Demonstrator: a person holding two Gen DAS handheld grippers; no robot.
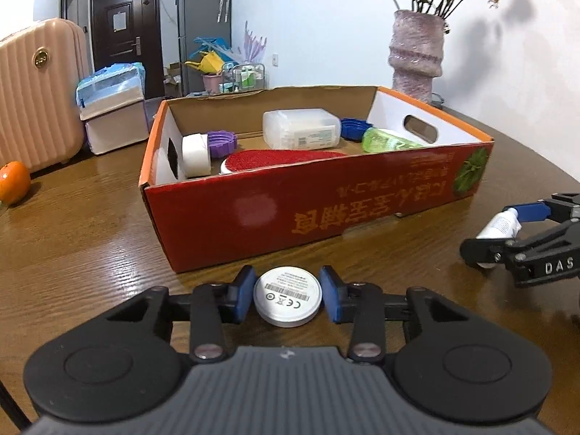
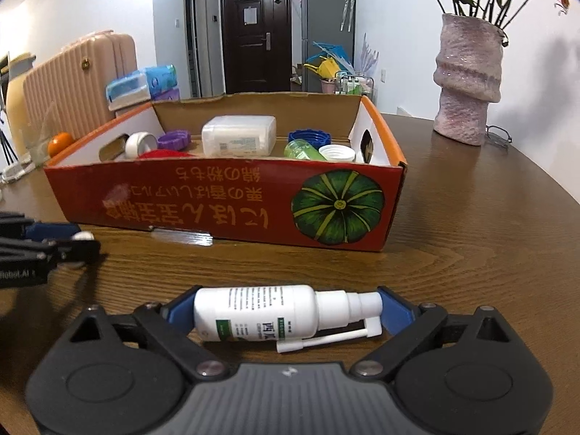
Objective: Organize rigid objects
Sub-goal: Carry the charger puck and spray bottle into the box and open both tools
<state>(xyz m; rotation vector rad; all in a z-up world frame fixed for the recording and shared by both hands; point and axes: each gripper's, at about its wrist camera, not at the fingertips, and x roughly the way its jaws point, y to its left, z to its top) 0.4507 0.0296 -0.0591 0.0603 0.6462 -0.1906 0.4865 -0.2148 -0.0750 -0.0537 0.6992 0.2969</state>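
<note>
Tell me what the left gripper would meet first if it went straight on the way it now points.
Probably the red front wall of the cardboard box, just beyond the white disc between the left gripper jaws; depth is uncertain.

Your left gripper (image 1: 287,296) points down at a slant with its blue pads (image 1: 242,294) pressed against both sides of a round disc (image 1: 287,296), while your right gripper (image 2: 288,311) tilts down likewise, spread wide, its pads at either end of a spray bottle (image 2: 261,313).
</note>
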